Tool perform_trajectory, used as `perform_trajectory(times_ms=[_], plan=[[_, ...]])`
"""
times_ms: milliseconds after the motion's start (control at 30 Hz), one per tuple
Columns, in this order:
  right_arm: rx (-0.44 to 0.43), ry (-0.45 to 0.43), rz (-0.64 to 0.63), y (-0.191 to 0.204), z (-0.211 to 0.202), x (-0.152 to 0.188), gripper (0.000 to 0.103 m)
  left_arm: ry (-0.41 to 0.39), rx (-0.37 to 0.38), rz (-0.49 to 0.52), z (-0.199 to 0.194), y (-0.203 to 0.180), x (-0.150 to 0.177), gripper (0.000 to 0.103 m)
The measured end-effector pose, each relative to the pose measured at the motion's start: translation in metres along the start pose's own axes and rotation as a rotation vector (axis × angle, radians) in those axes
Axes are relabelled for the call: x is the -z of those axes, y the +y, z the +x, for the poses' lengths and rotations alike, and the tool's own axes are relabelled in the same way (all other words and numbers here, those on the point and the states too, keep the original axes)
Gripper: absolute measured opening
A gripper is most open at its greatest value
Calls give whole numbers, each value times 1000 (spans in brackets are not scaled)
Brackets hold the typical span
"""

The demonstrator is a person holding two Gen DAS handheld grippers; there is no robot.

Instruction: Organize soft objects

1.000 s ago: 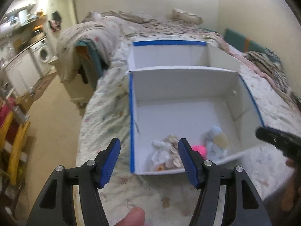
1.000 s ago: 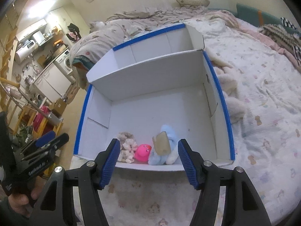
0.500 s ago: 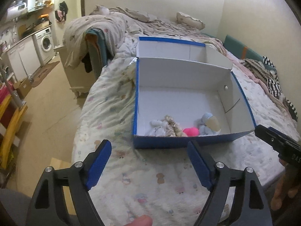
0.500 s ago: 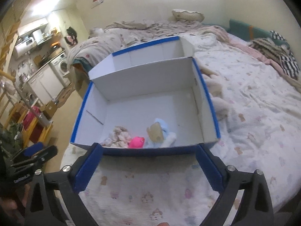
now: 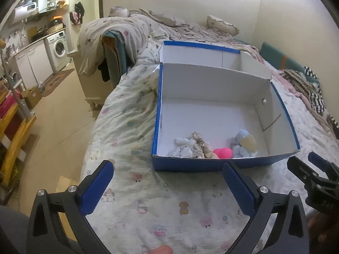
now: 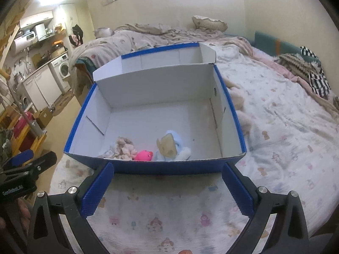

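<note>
A blue box with white inside (image 5: pixel 264 162) (image 6: pixel 169 168) stands open on the bed, its lid folded back. At its near wall lie a beige and white cloth toy (image 5: pixel 193 148) (image 6: pixel 122 148), a pink toy (image 5: pixel 222 152) (image 6: pixel 144 155) and a light blue plush (image 5: pixel 243 146) (image 6: pixel 171 146). My left gripper (image 5: pixel 168 187) is open and empty over the sheet in front of the box. My right gripper (image 6: pixel 167 187) is open and empty, just short of the box's near wall; it also shows in the left wrist view (image 5: pixel 311 169).
The bed sheet (image 6: pixel 275 148) spreads to the right of the box, with crumpled blankets (image 5: pixel 131 33) and a pillow (image 6: pixel 208 22) behind. The bed's left edge drops to the floor (image 5: pixel 57 116). A washing machine (image 5: pixel 57 48) and cabinets stand far left.
Both grippers have pulled back from the box towards me and opened wider. The toys stay in the box.
</note>
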State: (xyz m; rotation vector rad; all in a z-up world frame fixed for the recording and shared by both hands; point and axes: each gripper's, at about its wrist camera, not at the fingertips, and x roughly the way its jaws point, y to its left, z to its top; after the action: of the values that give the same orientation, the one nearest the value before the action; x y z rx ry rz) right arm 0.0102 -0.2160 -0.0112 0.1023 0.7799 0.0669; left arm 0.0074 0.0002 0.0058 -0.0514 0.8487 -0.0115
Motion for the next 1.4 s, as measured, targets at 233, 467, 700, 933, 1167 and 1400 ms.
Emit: perform_trajectory(times_ms=[233, 467, 700, 933, 1167, 1400], plan=[[-10, -7, 9, -2, 0, 0, 103, -2, 4, -4, 4, -4, -4, 103], [-15, 5, 32, -4, 3, -1, 103, 12, 4, 1, 7, -4, -3, 103], [-9, 12, 17, -2, 5, 0, 103, 10, 9, -3, 6, -4, -4, 103], [-7, 15, 19, -2, 5, -1, 103, 10, 3, -1, 6, -4, -4, 103], [-8, 16, 20, -2, 5, -1, 103, 11, -2, 1, 5, -5, -3, 103], [-8, 16, 18, -2, 5, -1, 103, 10, -8, 3, 5, -4, -2, 103]])
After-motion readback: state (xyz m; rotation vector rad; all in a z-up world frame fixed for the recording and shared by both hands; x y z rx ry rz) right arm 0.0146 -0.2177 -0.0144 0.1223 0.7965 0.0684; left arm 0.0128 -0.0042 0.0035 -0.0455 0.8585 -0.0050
